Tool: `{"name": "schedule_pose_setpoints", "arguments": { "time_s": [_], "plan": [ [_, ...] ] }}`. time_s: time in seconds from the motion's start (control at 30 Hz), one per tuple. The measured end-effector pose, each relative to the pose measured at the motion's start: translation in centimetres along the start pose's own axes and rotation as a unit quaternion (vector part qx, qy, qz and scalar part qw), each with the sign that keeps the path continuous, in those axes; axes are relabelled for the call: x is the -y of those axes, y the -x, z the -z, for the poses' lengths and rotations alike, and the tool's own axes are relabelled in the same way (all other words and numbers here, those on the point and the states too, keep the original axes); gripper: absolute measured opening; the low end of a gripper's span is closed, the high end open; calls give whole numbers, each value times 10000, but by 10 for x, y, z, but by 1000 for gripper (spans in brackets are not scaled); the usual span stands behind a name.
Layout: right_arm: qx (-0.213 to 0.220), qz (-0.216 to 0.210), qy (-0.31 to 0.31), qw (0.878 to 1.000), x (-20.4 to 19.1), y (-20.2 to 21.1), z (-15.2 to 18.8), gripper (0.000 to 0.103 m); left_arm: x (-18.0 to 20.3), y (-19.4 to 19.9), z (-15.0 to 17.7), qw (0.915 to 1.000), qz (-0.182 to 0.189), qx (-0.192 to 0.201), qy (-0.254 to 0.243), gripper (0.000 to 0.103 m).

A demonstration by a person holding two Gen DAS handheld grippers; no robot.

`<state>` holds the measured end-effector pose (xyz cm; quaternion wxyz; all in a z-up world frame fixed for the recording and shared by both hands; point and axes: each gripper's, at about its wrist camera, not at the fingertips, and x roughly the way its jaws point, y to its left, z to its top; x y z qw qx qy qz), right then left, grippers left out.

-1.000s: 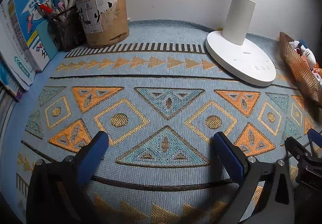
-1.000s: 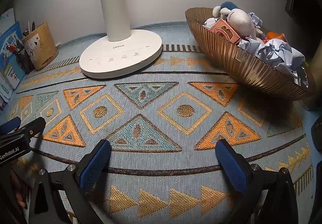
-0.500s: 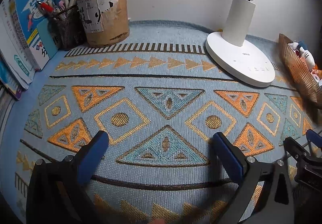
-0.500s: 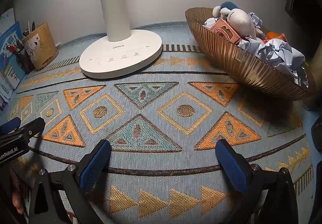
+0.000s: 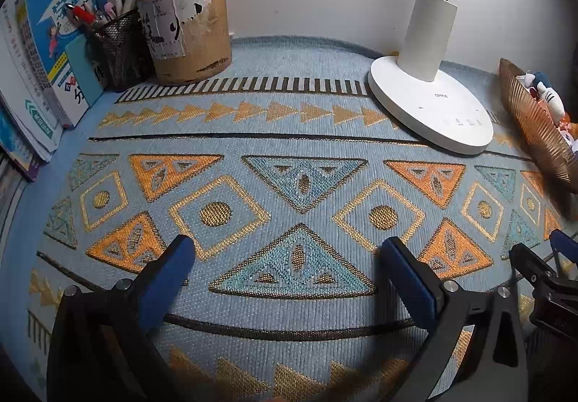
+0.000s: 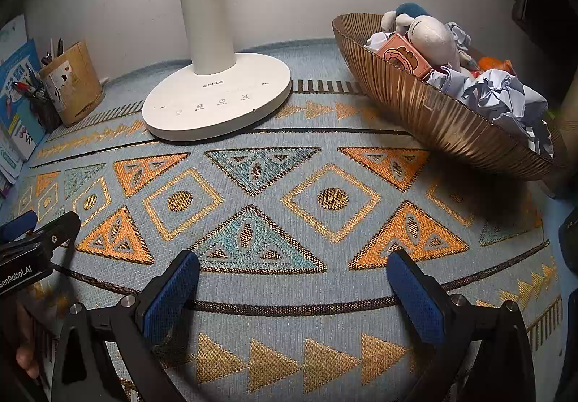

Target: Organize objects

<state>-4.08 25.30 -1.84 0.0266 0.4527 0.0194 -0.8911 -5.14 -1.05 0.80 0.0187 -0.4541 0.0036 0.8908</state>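
Observation:
My left gripper [image 5: 285,250] is open and empty, low over a blue patterned mat [image 5: 289,134]. My right gripper [image 6: 292,264] is open and empty over the same mat [image 6: 289,134]. A ribbed copper bowl [image 6: 433,109] at the right holds a plush toy [image 6: 430,37], a pink box [image 6: 404,55] and crumpled paper [image 6: 505,95]. The bowl also shows at the right edge of the left wrist view [image 5: 538,127]. A round wooden pen holder [image 5: 184,26] and a black mesh pen cup [image 5: 119,48] stand at the back left.
A white desk lamp [image 5: 430,95] stands at the back between the holders and the bowl; it also shows in the right wrist view [image 6: 216,95]. Books [image 5: 54,51] lean at the left edge. A wall runs behind. Each gripper shows at the other view's edge.
The left gripper has shifted slightly; the view shows a little more of the left side. The right gripper has not moved. Both stay open.

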Motion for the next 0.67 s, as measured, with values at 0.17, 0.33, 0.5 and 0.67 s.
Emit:
{"name": "schedule_pose_setpoints", "arguments": {
  "time_s": [0.17,0.33,0.5,0.67],
  "plan": [
    [0,-1,1,10000,0,0,0,103,0,0,0,10000,-1,-1,-2,103],
    [0,-2,1,10000,0,0,0,103,-1,0,0,10000,-4,-2,-4,103],
    [1,-3,2,10000,0,0,0,103,-1,0,-1,10000,-2,-1,-6,103],
    [1,-3,2,10000,0,0,0,103,-1,0,0,10000,-11,0,0,103]
  ]
}}
